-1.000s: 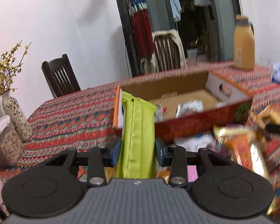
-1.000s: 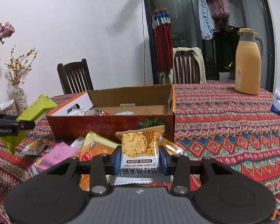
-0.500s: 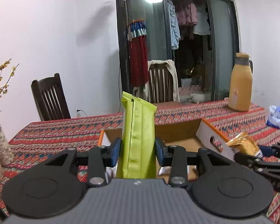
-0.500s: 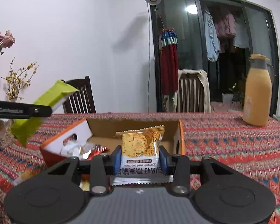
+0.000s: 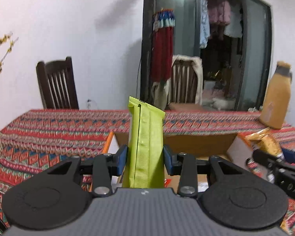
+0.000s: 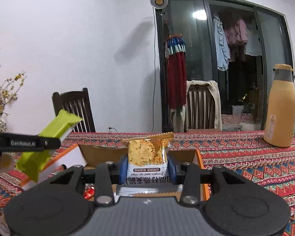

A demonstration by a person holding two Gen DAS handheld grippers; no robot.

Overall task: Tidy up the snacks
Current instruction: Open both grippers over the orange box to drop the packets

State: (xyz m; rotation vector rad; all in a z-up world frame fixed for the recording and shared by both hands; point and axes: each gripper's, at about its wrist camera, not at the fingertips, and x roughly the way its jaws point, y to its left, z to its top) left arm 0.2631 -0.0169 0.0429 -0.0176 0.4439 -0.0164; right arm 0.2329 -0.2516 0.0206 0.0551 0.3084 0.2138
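From the left wrist view, the left tool (image 5: 145, 159) is seen clenched on a green snack bar (image 5: 145, 149), which is held upright between the blue pads (image 5: 121, 160). Just beyond and below the tool, an open cardboard box (image 5: 198, 144) is seen on the worktop (image 5: 59, 125), which is covered with a red patterned cloth. To the right of the tool, the right tool (image 5: 273, 157) is visible with an orange cracker packet (image 5: 265, 143) gripped in it, near the right end of the box. A tan jug (image 5: 276, 100) stands further off to the right, and two chairs are seen behind the worktop.

From the right wrist view, the right tool (image 6: 147, 167) is seen grasping the cracker packet (image 6: 147, 155) by its sides, the packet being held upright with its printed end nearest the camera. The box (image 6: 186, 155) lies directly beneath and ahead of the tool, with its white flap (image 6: 68, 157) raised at the left. To the left of the tool, the left tool (image 6: 47, 142) is seen with the snack bar (image 6: 49, 141) tilted in its grip, above the left end of the box. The jug (image 6: 281, 110) stands well to the right on the worktop (image 6: 245, 157).
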